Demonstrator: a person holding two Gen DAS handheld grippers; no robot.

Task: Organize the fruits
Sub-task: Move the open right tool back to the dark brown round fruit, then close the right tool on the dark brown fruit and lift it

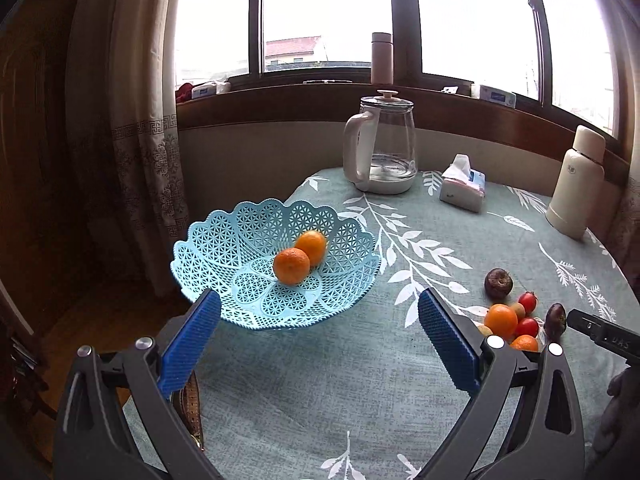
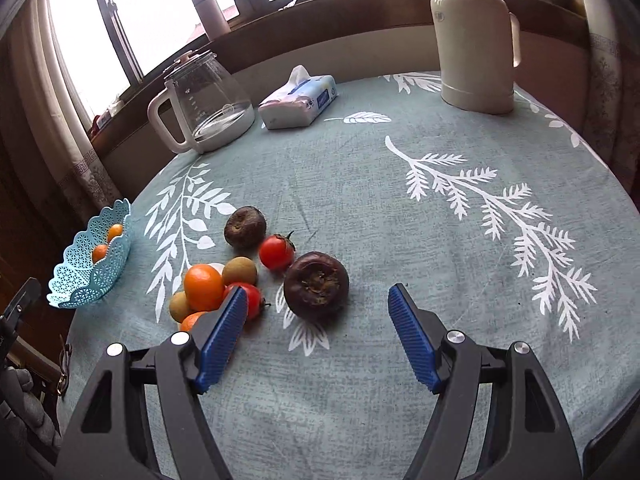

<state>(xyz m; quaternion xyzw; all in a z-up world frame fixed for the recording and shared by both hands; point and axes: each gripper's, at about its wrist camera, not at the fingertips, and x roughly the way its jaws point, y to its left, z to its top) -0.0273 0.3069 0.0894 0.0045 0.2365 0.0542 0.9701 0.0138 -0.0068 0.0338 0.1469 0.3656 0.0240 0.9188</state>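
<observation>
Reaching with the right tongs (image 2: 316, 332), spread wide and gripping nothing, toward the near dark fruit (image 2: 316, 285) lying just ahead between the blue pads. Likely best: centring over it, closing gently, avoiding the tomato (image 2: 276, 251) and orange (image 2: 203, 286) clustered beside it. Hovering the left tongs (image 1: 320, 336), also spread and empty, near the blue basket (image 1: 212, 248) at the table's left edge, holding two oranges (image 1: 292, 266).
</observation>
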